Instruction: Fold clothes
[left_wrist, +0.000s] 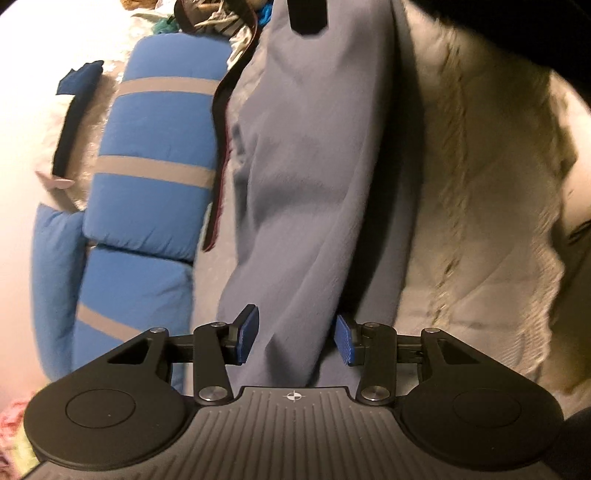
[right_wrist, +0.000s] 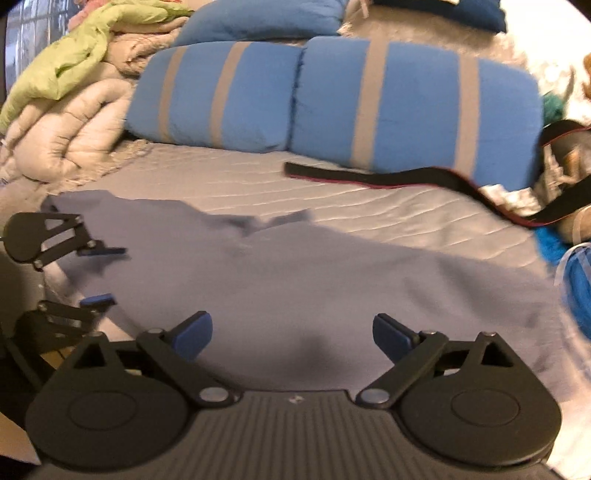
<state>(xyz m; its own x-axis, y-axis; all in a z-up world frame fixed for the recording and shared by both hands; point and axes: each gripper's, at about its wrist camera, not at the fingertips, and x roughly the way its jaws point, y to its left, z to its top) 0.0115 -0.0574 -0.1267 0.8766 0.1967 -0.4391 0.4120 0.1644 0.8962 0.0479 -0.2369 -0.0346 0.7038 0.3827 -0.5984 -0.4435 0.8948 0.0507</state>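
A pale grey-lilac soft cloth garment (right_wrist: 295, 280) is lying spread on the quilted light-grey bed cover (right_wrist: 332, 192), its long axis running across the right wrist view from the left edge toward the right edge, roughly parallel to the two blue pillows with grey stripes (right_wrist: 332, 99) lying behind it. In the left wrist view the same garment (left_wrist: 306, 166) is stretching lengthwise straight away from the camera, along the line of the fingers. The left gripper (left_wrist: 295, 338) is standing open, its blue pads apart on either side of a raised fold of the garment; whether either pad is touching the cloth cannot be told. In the right wrist view the left gripper (right_wrist: 99, 275) is showing at the garment's left end, jaws apart. The right gripper (right_wrist: 291, 334) is hanging wide open over the near edge of the garment, holding nothing. A black strap with a red edge (right_wrist: 406, 177) is lying between pillows and garment. A cream quilted comforter (right_wrist: 66, 122) is sitting bunched at the left.
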